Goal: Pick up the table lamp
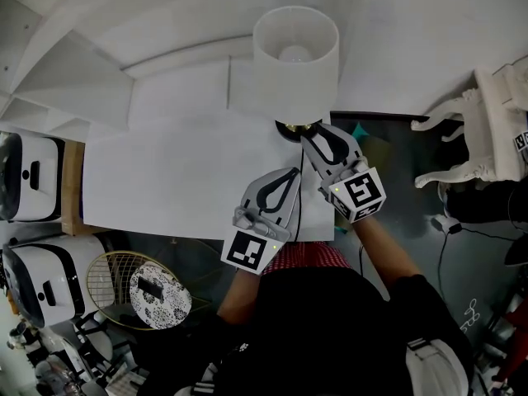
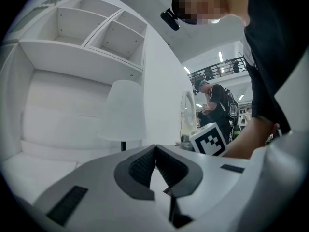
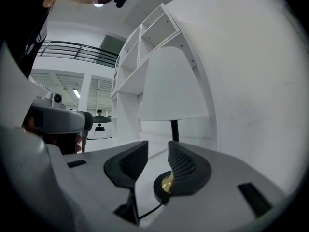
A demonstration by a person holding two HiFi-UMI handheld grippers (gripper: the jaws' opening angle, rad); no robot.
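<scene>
Open tabletop (image 1: 165, 180) left of lamp (image 1: 295, 73), shade (image 3: 169, 88) overhanging thin stem (image 3: 175, 129), wall (image 1: 412, 31) close at right, shelves (image 2: 96, 33) behind.

A home corner staged inside a large hall, more a recording lab than a lived-in room. The domestic part is all white: a tabletop (image 1: 165, 180) set against a shelf unit (image 2: 96, 37) with open compartments, a table lamp (image 1: 295, 52), and an ornate chair (image 1: 487, 130). Beyond it the hall shows: a railed upper gallery (image 3: 77, 52), ceiling strip lights (image 3: 76, 93), rounded white machines (image 1: 33, 176) beside the tabletop, cables (image 1: 478, 233) on the dark floor (image 1: 388, 155) — and another person (image 2: 215, 100) standing in the background.
</scene>
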